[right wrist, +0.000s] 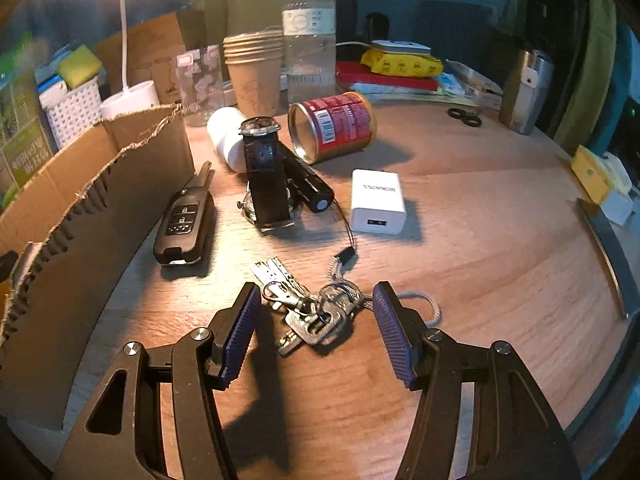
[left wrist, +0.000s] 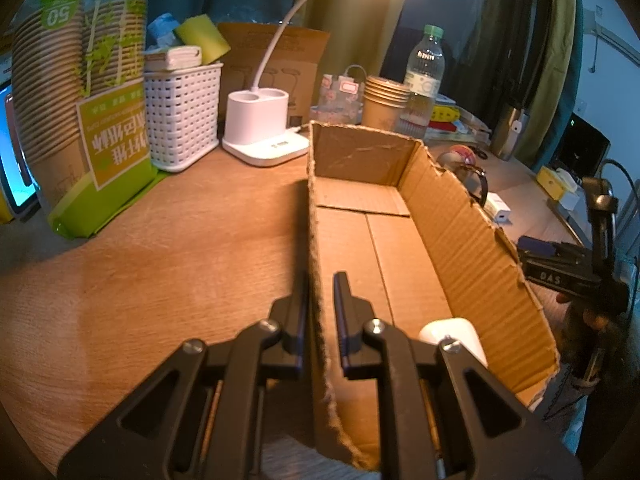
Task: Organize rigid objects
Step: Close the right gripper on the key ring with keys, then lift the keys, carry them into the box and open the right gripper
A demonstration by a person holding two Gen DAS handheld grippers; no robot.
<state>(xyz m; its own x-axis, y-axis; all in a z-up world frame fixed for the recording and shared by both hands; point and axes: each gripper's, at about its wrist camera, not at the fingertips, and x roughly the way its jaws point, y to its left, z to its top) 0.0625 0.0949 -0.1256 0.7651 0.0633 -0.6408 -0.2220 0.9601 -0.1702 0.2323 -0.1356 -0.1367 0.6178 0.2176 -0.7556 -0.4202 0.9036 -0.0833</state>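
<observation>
The round wooden table (right wrist: pixel 480 240) carries everything, and the biggest thing on it is the open brown corrugated cardboard box (left wrist: pixel 460 240) with ragged torn edges, standing left of the loose items. Inside it, at the near end, lies a smooth white rounded object (left wrist: pixel 454 334), half hidden behind my gripper. My left gripper (left wrist: pixel 321 300) is clamped on the box's left wall, one finger outside and one inside, with the cardboard pinched between them. Far left on the table stands a white lattice plastic basket (left wrist: pixel 182 116), and just right of it the white desk lamp base (left wrist: pixel 260 128). Beyond the box are a stack of brown paper cups (right wrist: pixel 252 76) and a clear plastic water bottle (right wrist: pixel 309 32). On the bare wood right of the box a red tin can (right wrist: pixel 336 124) lies on its side, a white cylindrical bottle (right wrist: pixel 226 136) lies to its left, and a black-strapped wristwatch (right wrist: pixel 266 176) stands in front of both. A white USB charger block (right wrist: pixel 377 200) sits right of the watch, a black flashlight (right wrist: pixel 310 184) between them, and a black car key fob (right wrist: pixel 184 224) lies just beside the box wall. Nearest me is a bunch of silver keys on a ring (right wrist: pixel 308 308), flat on the table between the spread, blue-padded fingers of my right gripper (right wrist: pixel 318 334), which is wide apart and touches nothing.
</observation>
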